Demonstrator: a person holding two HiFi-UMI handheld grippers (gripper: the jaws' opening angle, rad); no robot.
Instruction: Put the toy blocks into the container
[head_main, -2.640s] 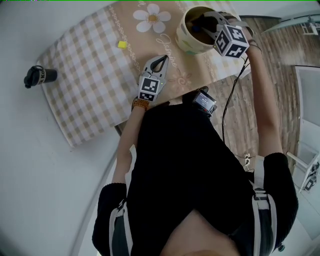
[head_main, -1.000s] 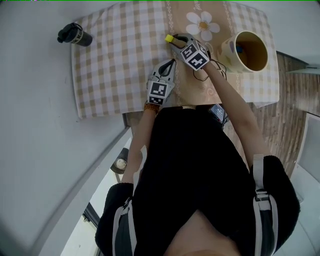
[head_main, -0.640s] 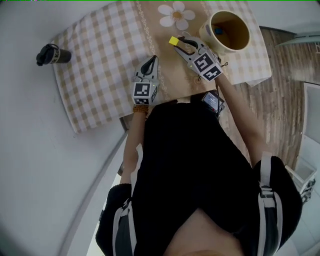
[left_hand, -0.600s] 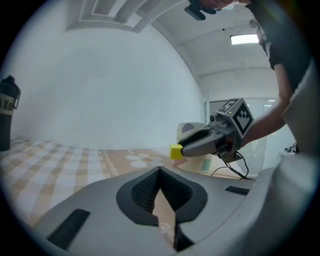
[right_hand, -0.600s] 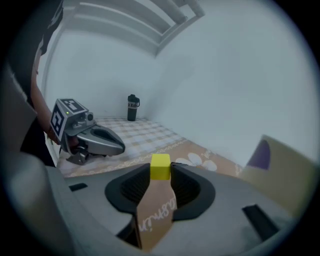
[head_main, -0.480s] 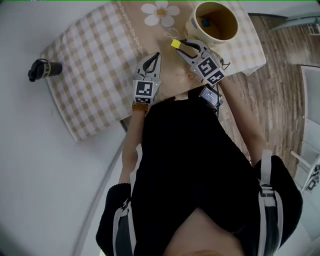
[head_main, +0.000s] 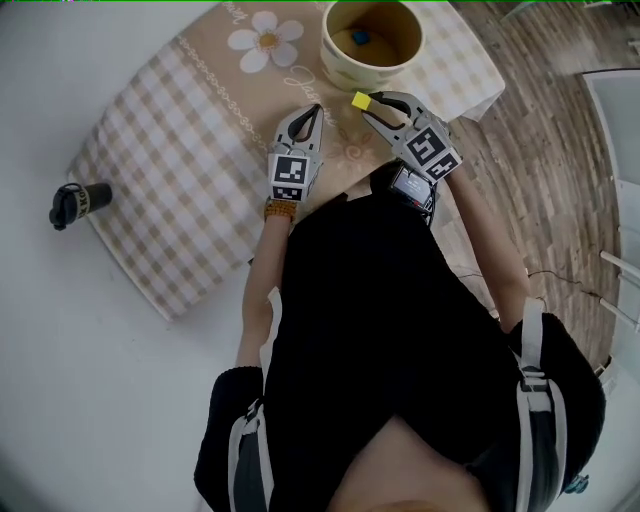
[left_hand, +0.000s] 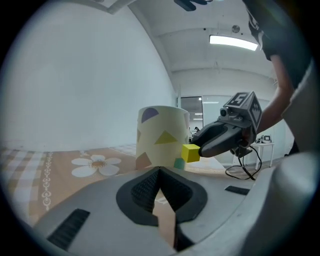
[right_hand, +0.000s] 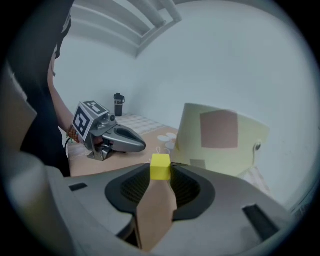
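Observation:
A small yellow block (head_main: 360, 100) is pinched between the pads of my right gripper (head_main: 369, 102), held above the cloth just short of the cream container (head_main: 345, 57). In the right gripper view the block (right_hand: 160, 166) sits at the jaw tips with the container (right_hand: 220, 140) right behind it. A blue block (head_main: 360, 38) lies inside the container. My left gripper (head_main: 311, 110) hovers beside the right one, jaws together and empty; its own view shows the container (left_hand: 162, 142) and the yellow block (left_hand: 190, 153) ahead.
A beige runner with a white daisy (head_main: 264, 38) lies over the checked tablecloth (head_main: 160, 170). A dark bottle (head_main: 80, 202) lies on the floor left of the table. Wooden floor (head_main: 540, 170) is at the right, past the table edge.
My right gripper has carried the yellow block from the cloth near the daisy across towards the container. The left gripper has shifted along with it and stayed shut.

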